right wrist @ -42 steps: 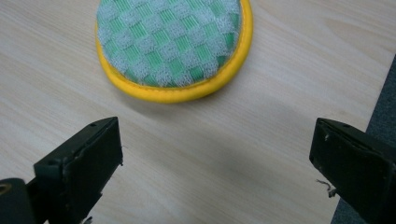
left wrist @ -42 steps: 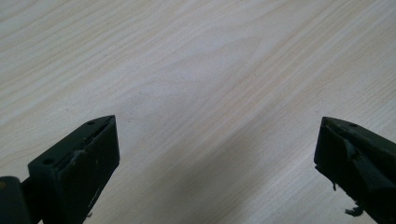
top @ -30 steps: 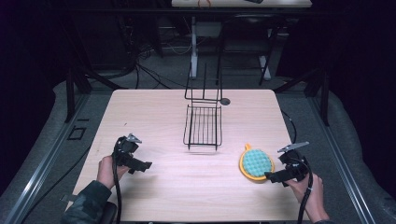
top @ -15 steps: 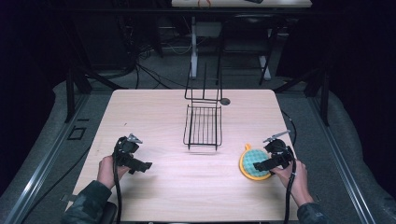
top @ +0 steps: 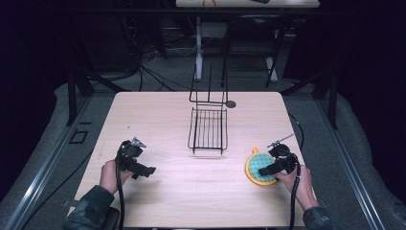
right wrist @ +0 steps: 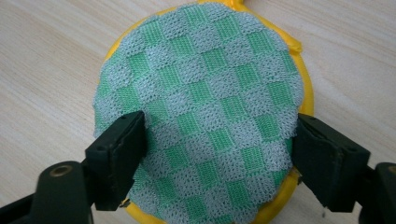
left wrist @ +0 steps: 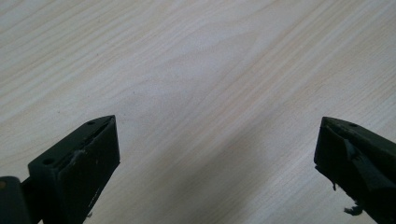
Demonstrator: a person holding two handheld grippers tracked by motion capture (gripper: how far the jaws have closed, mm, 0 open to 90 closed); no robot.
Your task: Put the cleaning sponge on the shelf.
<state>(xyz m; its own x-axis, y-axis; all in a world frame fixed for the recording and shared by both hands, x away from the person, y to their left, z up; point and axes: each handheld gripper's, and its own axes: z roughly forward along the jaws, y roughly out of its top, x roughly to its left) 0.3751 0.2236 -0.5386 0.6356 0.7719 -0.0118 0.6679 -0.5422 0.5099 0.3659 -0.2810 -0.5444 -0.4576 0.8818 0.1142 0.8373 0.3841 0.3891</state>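
A round pad (top: pixel 255 162) with a green-and-grey checked knit face and a yellow rim lies flat on the wooden table (top: pixel 158 115) at the near right. My right gripper (top: pixel 264 171) hovers over its near-right part, pointing left. In the right gripper view the pad (right wrist: pixel 205 79) lies between and beyond the jaws, and the right gripper (right wrist: pixel 219 121) is open, one jaw at each side of the pad. My left gripper (top: pixel 146 169) is at the near left of the table. It is open (left wrist: pixel 217 126) above bare wood with nothing between its jaws.
A black wire rack (top: pixel 208 129) stands in the middle of the table with an upright frame at its far end. A small dark round object (top: pixel 231 103) lies beside that frame. Bare wood stretches between the two grippers.
My right gripper has moved left from the table's right edge to sit over the checked pad. The left gripper has stayed in place.
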